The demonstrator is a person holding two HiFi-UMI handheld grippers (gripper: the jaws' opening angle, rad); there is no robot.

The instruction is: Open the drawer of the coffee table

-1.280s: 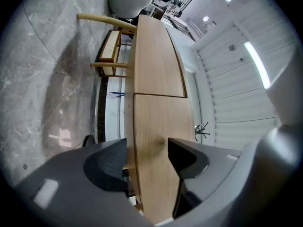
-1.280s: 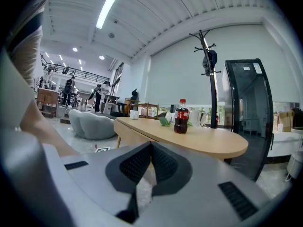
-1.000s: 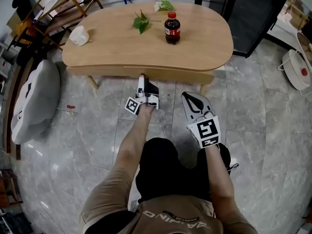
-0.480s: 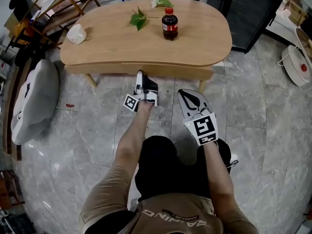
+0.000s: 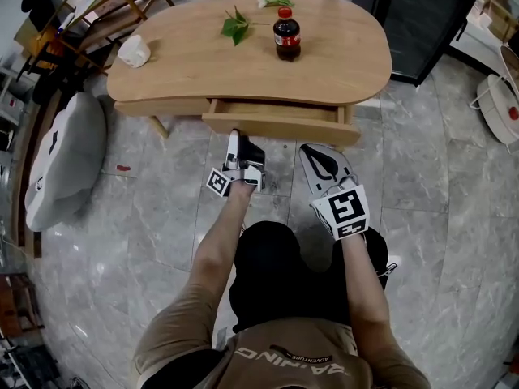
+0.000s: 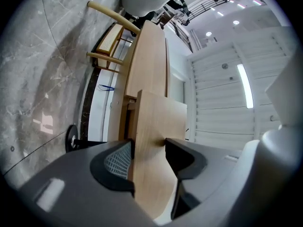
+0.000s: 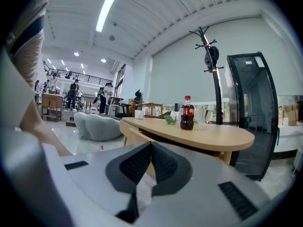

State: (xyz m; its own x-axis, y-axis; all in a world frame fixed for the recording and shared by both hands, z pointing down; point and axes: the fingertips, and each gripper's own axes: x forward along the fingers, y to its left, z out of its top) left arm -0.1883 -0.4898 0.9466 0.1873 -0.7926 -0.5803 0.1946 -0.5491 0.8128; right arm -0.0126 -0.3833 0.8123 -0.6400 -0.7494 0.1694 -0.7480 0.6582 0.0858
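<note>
The left gripper [image 5: 234, 134] has its fingers [image 6: 118, 160] fairly wide, one on each face of the drawer [image 5: 276, 125] front (a pale wooden panel). Its jaws have just been closing onto the board between them. The drawer stands partly out from under the coffee table [image 5: 243, 63], on the person's side. The right gripper [image 5: 312, 150] hangs beside it with its jaws together on nothing, clear of the drawer.
</note>
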